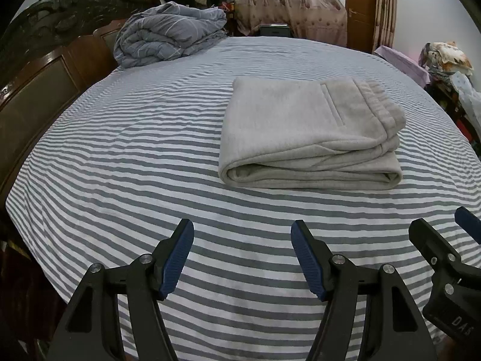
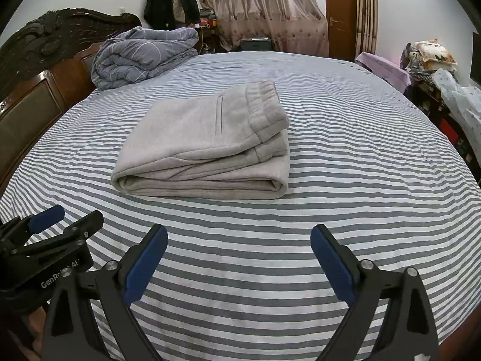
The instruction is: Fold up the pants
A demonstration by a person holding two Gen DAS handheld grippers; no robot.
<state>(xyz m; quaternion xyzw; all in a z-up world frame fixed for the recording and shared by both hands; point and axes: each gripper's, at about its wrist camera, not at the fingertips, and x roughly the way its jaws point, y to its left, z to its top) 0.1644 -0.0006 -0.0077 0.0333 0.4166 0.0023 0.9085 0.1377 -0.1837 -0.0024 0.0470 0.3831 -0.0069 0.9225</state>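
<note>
Light grey sweatpants point(image 1: 306, 135) lie folded into a thick rectangle on the striped bed sheet point(image 1: 135, 156), waistband at the far right, pocket slit on top. They also show in the right wrist view point(image 2: 204, 147). My left gripper point(image 1: 242, 258) is open and empty, held above the sheet, short of the pants' near edge. My right gripper point(image 2: 239, 261) is open and empty, also short of the pants. Each gripper appears at the edge of the other's view: the right gripper point(image 1: 445, 240) and the left gripper point(image 2: 66, 216).
A rolled blue-grey duvet point(image 1: 168, 36) lies at the far left by the dark carved headboard point(image 1: 45, 45). Curtains point(image 2: 264, 9), a wooden door point(image 2: 341, 15) and hanging coats point(image 2: 171, 0) stand behind the bed. Piled bedding and clutter point(image 2: 433, 60) sit along the right side.
</note>
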